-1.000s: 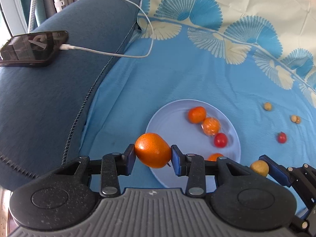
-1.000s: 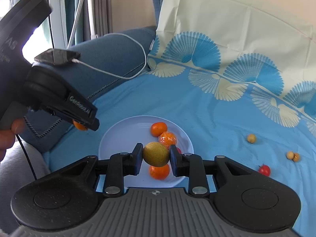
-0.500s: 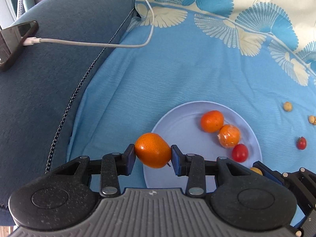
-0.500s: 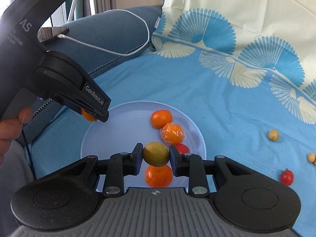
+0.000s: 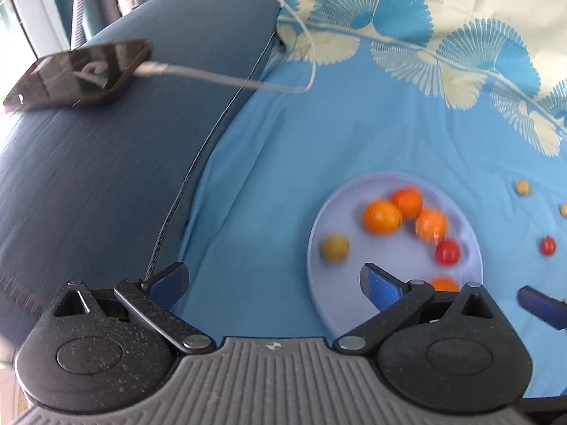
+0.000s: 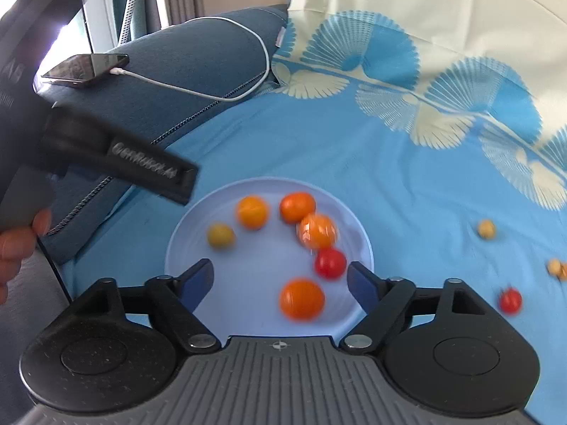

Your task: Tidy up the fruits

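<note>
A pale blue plate (image 6: 198, 226) lies on the blue cloth and holds several fruits: oranges (image 6: 302, 299), a wrapped orange (image 6: 317, 231), a red tomato (image 6: 330, 262) and a yellow-green fruit (image 6: 220, 235). In the left wrist view the plate (image 5: 464, 212) holds the orange (image 5: 382, 216) and the yellow-green fruit (image 5: 335, 247). My left gripper (image 5: 274, 283) is open and empty, left of the plate. My right gripper (image 6: 280, 279) is open and empty, over the plate's near side. Loose on the cloth are a tomato (image 6: 510, 300) and small yellow fruits (image 6: 486, 228).
A dark blue cushion (image 5: 106, 163) lies at the left with a phone (image 5: 76, 74) and its white cable (image 5: 226, 78) on it. A cream and blue patterned cloth (image 6: 425, 35) rises at the back. A hand (image 6: 17, 248) holds the left gripper.
Both grippers have opened. The orange from the left gripper and the yellow-green fruit from the right gripper now lie on the plate. Both grippers have drawn back.
</note>
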`<state>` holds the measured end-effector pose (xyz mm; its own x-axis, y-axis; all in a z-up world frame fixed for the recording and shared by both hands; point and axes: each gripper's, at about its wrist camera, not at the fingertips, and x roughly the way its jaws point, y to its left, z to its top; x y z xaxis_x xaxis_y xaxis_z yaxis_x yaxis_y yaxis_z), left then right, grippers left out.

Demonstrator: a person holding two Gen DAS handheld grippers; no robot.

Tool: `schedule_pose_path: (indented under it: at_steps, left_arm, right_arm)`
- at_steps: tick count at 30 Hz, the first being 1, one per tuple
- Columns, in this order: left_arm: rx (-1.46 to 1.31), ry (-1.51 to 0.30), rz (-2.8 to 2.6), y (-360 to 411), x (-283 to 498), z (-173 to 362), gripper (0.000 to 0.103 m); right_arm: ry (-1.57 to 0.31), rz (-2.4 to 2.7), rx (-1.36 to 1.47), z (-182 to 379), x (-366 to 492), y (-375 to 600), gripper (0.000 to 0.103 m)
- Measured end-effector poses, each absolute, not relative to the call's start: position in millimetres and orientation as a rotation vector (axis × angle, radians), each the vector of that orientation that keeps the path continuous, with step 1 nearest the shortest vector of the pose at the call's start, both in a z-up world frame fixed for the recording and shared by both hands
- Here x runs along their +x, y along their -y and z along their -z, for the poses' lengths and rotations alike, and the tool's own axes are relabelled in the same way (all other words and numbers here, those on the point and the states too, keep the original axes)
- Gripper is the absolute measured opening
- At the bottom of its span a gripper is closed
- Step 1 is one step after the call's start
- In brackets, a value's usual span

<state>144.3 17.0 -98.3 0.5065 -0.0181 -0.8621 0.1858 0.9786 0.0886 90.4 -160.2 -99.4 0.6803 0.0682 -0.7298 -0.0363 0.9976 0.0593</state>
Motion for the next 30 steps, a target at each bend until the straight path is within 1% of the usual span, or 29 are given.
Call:
schedule_pose_path:
  at_steps: [6,17,30]
  left_arm:
    - [0.178,-1.039,0.101,-35.4,95.5,80.0,0.103]
    - [0.188,-0.935,0.137,-32.3,19.3,38.5,0.103]
    - [0.246,-0.859,0.180,-16.7,-32.8,21.6,0.103]
  right_arm:
    - [-0.812,-0.037,0.032,73.7,32.4,149.9,0.098]
    - [-0.654,0.024,0.006,33.2,-48.9,139.4,0.102]
    - [-0.566,0.073,0.028,17.0,-95.5,150.4,0.102]
